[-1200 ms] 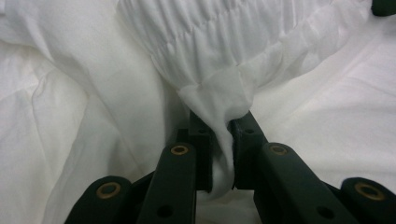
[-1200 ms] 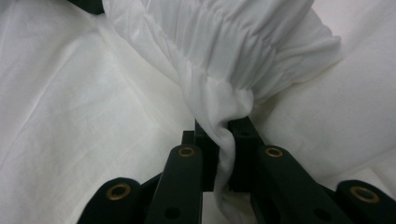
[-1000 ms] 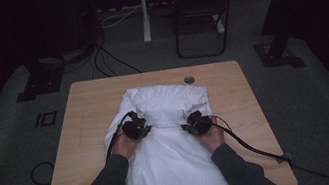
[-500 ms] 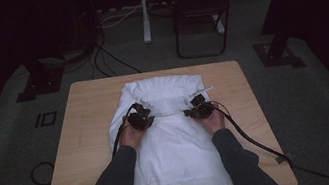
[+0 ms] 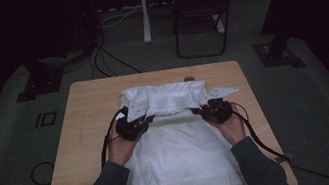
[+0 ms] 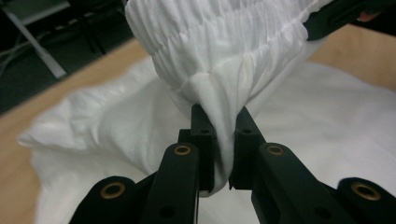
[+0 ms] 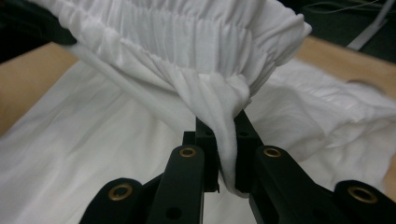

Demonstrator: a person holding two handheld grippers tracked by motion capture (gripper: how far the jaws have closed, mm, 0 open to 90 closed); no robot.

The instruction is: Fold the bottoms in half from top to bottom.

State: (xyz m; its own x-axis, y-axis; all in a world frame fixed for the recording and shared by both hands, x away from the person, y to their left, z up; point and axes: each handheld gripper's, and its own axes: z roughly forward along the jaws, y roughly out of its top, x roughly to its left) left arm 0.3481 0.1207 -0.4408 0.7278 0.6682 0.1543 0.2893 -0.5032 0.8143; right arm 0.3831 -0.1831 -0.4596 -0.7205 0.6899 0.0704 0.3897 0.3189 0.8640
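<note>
Soft, matt white cloth garment point(image 5: 180, 140) with a gathered, ribbed band lies on a smooth pale wooden bench point(image 5: 86, 121).

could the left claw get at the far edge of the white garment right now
Probably not as things stand: the left claw is shut on the gathered waistband, as is the right claw. It would have to let go first; the table beyond looks unobstructed.

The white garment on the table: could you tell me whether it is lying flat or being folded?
Being folded: both the left gripper and right gripper pinch the white garment at its gathered band, lifted over the rest lying on the table.
</note>
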